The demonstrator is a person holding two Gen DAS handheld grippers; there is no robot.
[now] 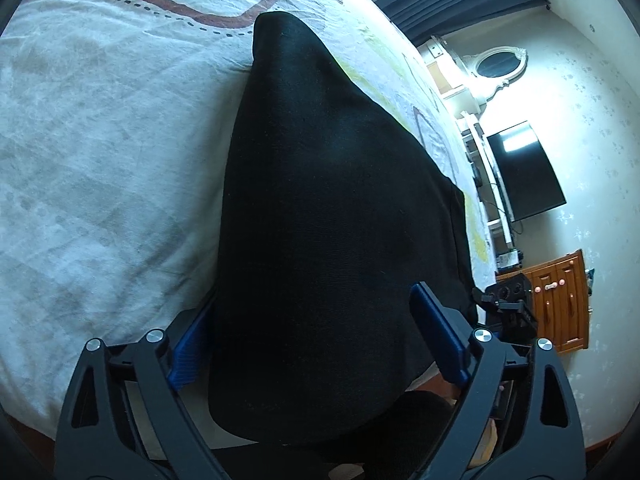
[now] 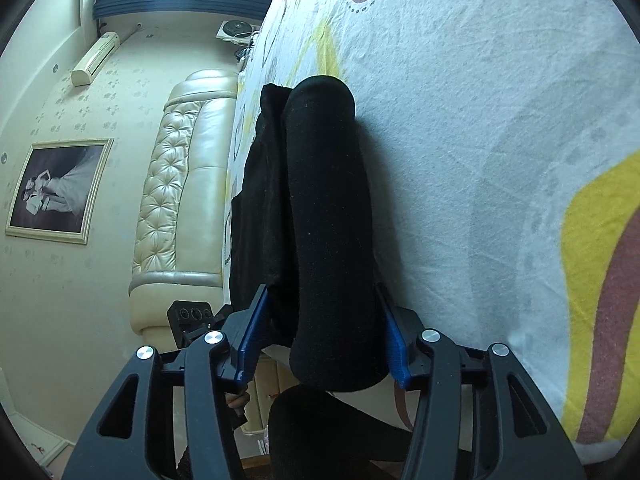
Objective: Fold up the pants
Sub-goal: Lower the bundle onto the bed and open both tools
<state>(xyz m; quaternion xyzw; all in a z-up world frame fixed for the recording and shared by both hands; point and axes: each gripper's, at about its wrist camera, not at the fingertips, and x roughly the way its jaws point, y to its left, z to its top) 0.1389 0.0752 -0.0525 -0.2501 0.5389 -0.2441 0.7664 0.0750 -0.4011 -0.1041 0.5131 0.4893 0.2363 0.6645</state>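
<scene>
Black pants [image 1: 328, 216] lie on a white patterned bedsheet [image 1: 100, 152]. In the left wrist view the cloth fills the gap between my left gripper's [image 1: 312, 312] blue fingers [image 1: 438, 332], which stand wide apart around it. In the right wrist view a long folded part of the pants [image 2: 328, 208] runs away from me across the sheet [image 2: 480, 160]. My right gripper [image 2: 324, 312] has its blue pads [image 2: 250, 336] on both sides of the thick cloth; I cannot tell whether they press on it.
The bed edge is near both grippers. A cream padded headboard [image 2: 180, 184] and a framed picture [image 2: 56, 192] are on the left in the right wrist view. A dark TV [image 1: 524, 176], an orange cabinet [image 1: 560, 304] and the other gripper [image 1: 508, 304] show in the left wrist view.
</scene>
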